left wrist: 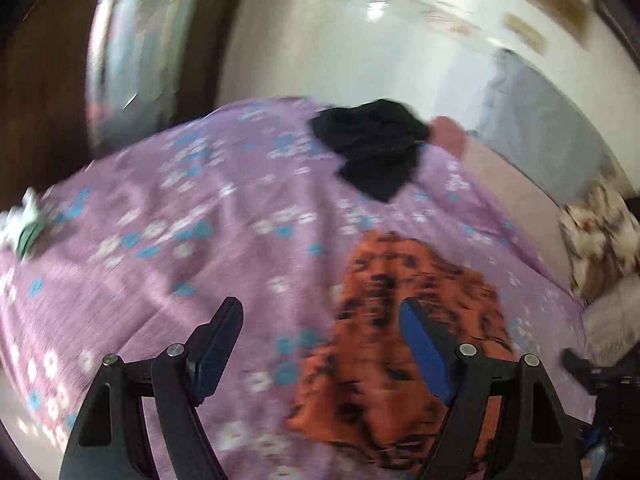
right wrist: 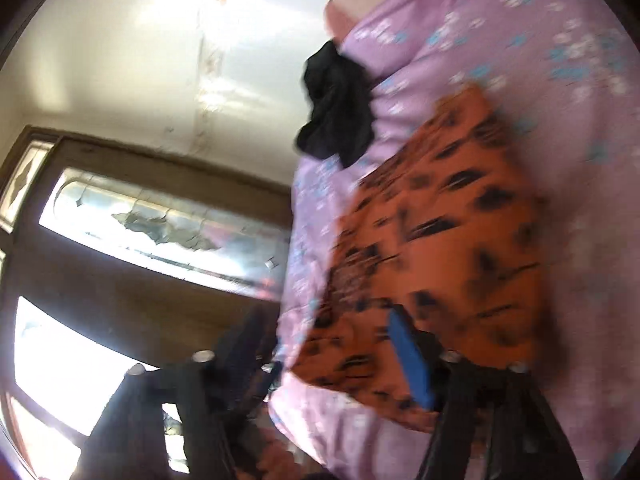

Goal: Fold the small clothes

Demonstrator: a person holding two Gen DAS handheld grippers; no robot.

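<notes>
Orange cloth [left wrist: 404,344] with black marks: one, flat on the bed, near edge, partly folded by the look of it, blur hides the edges. Black cloth [left wrist: 372,146]: one, bunched, farther up the sheet, well apart from the orange one. White-green item [left wrist: 22,224] at the sheet's left edge: one, too blurred to identify.

Left gripper [left wrist: 320,344]: jaws wide, nothing between the pads, hanging over the orange cloth's left edge. Right gripper [right wrist: 320,360]: jaws apart, blue pad [right wrist: 412,364] over the orange cloth's near corner, other finger off the bed edge; no clear grip, contact hard to judge through blur.

Sheet [left wrist: 160,208]: lilac with white and blue flower print, one, rumpled, covering the bed. Grey pillow [left wrist: 544,128] and a brown-white patterned fabric [left wrist: 600,232] at the right side. White wall [left wrist: 340,52] behind, stained in places. Dark wood frame with patterned glass panes [right wrist: 160,220], bright daylight through them.
</notes>
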